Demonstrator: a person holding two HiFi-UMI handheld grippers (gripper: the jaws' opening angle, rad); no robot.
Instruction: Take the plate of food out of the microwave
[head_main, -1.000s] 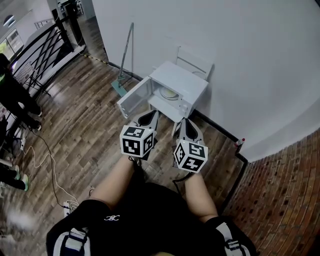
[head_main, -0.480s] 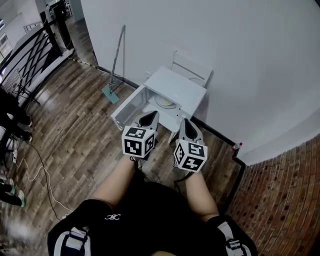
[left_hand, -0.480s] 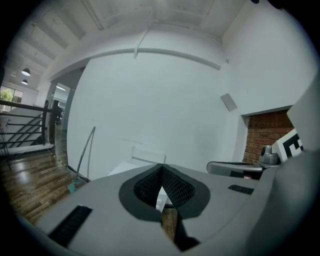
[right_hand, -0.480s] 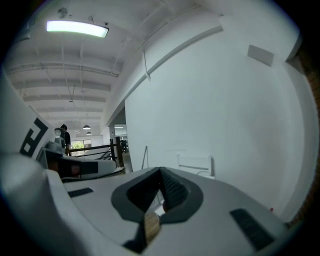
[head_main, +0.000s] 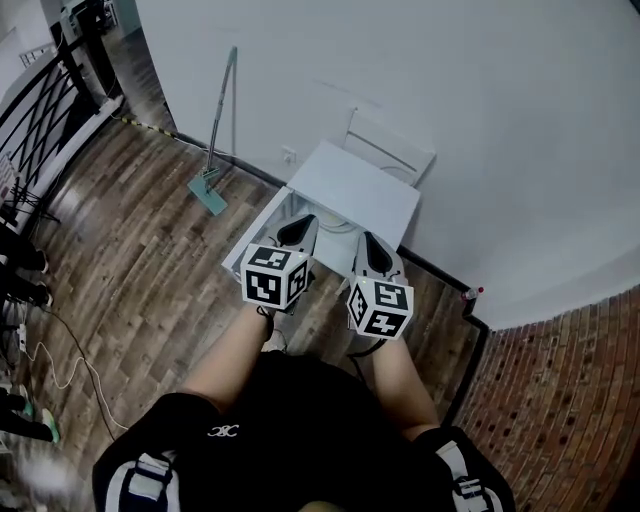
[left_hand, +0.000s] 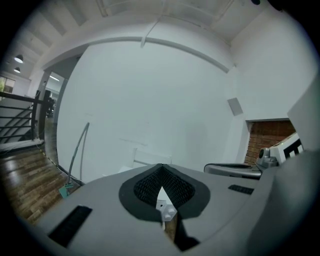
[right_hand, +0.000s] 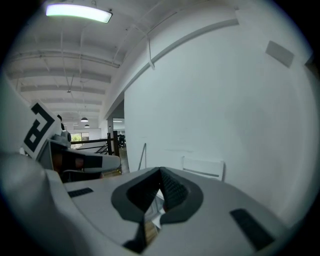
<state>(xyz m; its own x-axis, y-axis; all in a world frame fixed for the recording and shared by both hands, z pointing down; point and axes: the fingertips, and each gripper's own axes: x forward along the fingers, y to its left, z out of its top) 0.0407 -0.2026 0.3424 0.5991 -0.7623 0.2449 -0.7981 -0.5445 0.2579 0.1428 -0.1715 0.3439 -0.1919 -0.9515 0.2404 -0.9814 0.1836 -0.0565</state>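
A white microwave (head_main: 355, 190) stands on the wood floor against the white wall, its door (head_main: 255, 245) swung open to the left. Only a pale sliver of the plate (head_main: 333, 224) shows inside the cavity, between my two grippers. My left gripper (head_main: 298, 230) points at the opening near the door, jaws shut and empty. My right gripper (head_main: 370, 245) is level with it at the cavity's right side, also shut on nothing. In the left gripper view the jaws (left_hand: 161, 167) meet at their tips, as they do in the right gripper view (right_hand: 160, 172).
A long-handled mop (head_main: 215, 130) leans on the wall left of the microwave. A white chair (head_main: 390, 150) stands behind it. A black railing (head_main: 40, 110) runs at far left, a cable (head_main: 60, 350) lies on the floor, and a brick wall (head_main: 560, 400) rises at right.
The person has moved closer to the microwave, and both grippers now reach its open front and cover most of the plate. Both jaws stay shut.
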